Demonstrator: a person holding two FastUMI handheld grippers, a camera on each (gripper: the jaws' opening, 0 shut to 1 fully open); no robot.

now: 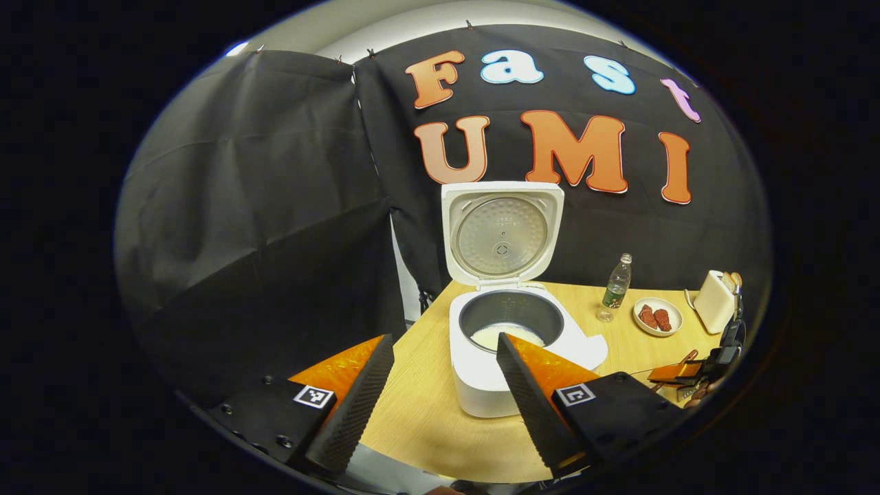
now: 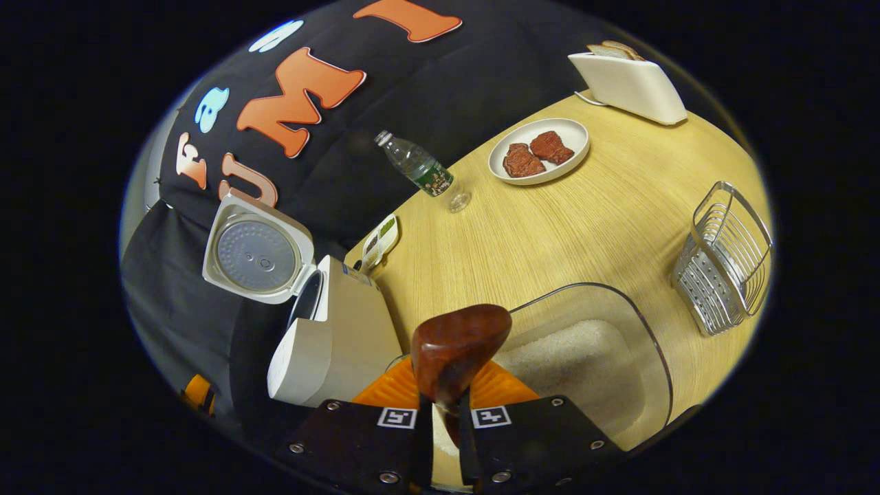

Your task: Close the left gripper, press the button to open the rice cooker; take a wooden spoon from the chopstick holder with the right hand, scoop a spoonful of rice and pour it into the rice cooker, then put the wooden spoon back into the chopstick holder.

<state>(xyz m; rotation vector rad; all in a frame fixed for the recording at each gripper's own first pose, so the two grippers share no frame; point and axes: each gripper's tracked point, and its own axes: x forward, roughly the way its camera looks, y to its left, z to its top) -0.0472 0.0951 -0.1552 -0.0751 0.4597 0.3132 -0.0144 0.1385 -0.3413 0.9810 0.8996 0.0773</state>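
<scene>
While the right gripper (image 2: 440,426) squeezes the wooden spoon (image 2: 457,347) over the clear rice box (image 2: 619,344), the left gripper (image 1: 440,385) is spread wide, holding nothing. Past it, the rice cooker (image 1: 509,330) sits open on the table (image 1: 426,419), rice inside. Farther right stands the wire chopstick holder (image 2: 725,265).
</scene>
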